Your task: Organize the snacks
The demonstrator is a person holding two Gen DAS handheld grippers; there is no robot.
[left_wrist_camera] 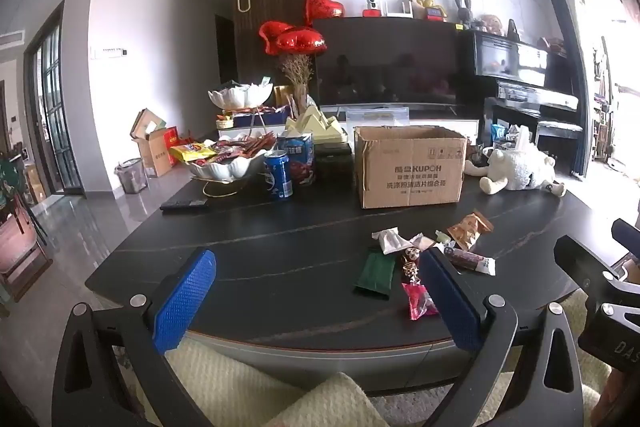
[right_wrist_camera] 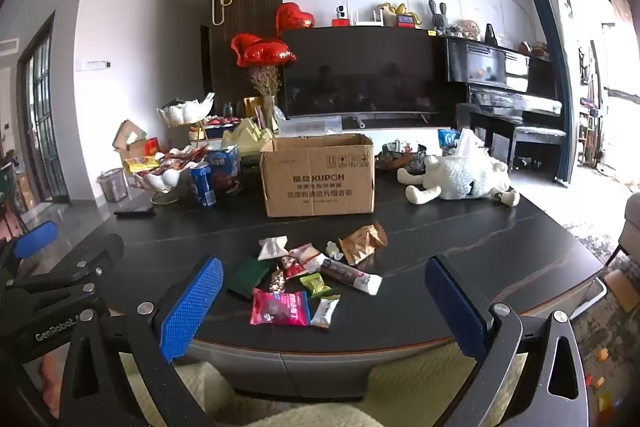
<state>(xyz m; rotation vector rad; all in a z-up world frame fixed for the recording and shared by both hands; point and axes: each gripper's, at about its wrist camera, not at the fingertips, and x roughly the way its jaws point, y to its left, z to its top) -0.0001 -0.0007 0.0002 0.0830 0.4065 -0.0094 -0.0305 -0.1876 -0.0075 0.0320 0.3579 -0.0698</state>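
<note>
Several small snack packets lie loose on the dark table near its front edge: a pink packet point(right_wrist_camera: 280, 308), a green pouch point(right_wrist_camera: 248, 277), a brown bag point(right_wrist_camera: 362, 243) and a long white-ended bar point(right_wrist_camera: 350, 275). They also show in the left wrist view, such as the green pouch point(left_wrist_camera: 375, 273) and the brown bag point(left_wrist_camera: 469, 227). An open cardboard box point(right_wrist_camera: 318, 175) stands behind them; it also shows in the left wrist view point(left_wrist_camera: 410, 167). My left gripper point(left_wrist_camera: 316, 301) is open and empty, in front of the table edge. My right gripper point(right_wrist_camera: 324, 307) is open and empty, facing the packets.
A white bowl of snacks point(left_wrist_camera: 228, 157), a blue can point(left_wrist_camera: 279, 175) and a blue snack box point(left_wrist_camera: 298, 157) stand at the left rear. A plush sheep point(right_wrist_camera: 460, 177) lies at the right rear. A dark remote point(left_wrist_camera: 184, 205) lies left. The table point(right_wrist_camera: 480, 247) has a rounded front edge.
</note>
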